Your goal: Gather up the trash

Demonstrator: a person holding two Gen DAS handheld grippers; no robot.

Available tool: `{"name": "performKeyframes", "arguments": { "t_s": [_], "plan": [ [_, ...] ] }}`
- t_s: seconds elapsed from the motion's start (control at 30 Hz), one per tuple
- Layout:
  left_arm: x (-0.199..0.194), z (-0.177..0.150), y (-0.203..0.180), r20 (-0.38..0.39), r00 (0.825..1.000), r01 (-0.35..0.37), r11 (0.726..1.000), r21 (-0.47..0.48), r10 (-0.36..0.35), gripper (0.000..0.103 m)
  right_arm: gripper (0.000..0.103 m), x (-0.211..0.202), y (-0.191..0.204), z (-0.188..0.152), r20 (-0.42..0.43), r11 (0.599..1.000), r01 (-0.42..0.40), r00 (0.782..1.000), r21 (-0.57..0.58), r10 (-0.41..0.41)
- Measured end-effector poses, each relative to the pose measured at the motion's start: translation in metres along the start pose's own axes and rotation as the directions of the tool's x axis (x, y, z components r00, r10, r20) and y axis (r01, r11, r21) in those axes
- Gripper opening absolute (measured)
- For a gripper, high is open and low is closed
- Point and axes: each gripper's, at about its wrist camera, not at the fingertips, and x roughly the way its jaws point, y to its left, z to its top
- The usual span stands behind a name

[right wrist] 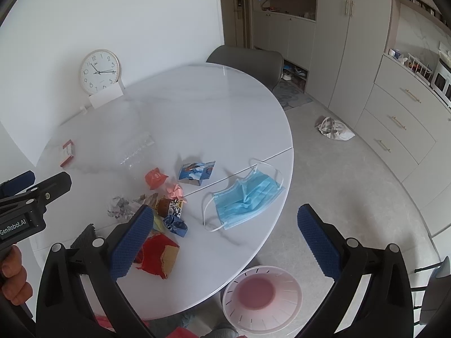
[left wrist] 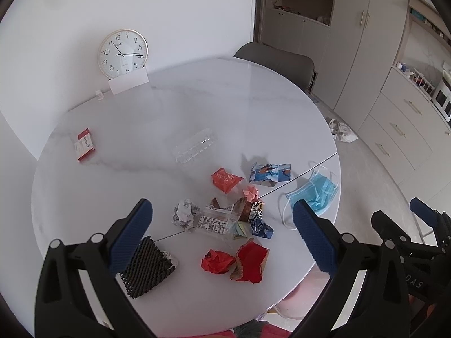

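White marble-look worktop (right wrist: 197, 107) is strewn with trash near its front edge: a blue face mask (right wrist: 243, 198), a crumpled paper ball (left wrist: 183, 214), red wrappers (left wrist: 251, 264) and a black foam net (left wrist: 146, 267). Both the left gripper (left wrist: 222, 239) and the right gripper (right wrist: 225, 239) are held above it with fingers spread wide and empty. A pink slotted bin (right wrist: 262, 298) is seen on the floor just below the edge. The mask is probably best taken first by the right gripper, pinched at its pleated middle so the ear loops are not snagged.

Pale blue mask (right wrist: 245, 198), white marbled table (right wrist: 197, 107)
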Motion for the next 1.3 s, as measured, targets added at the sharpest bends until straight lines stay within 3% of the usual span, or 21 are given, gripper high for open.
{"name": "performKeyframes", "arguments": {
  "t_s": [1.3],
  "plan": [
    [0.0079,0.0076,0.0016,-0.012,1.000,0.012,1.000,0.012,-0.012,0.095,0.101,0.0056,0.0019,0.0000,-0.012,1.000,0.011,1.000,0.007,-0.011]
  ]
}}
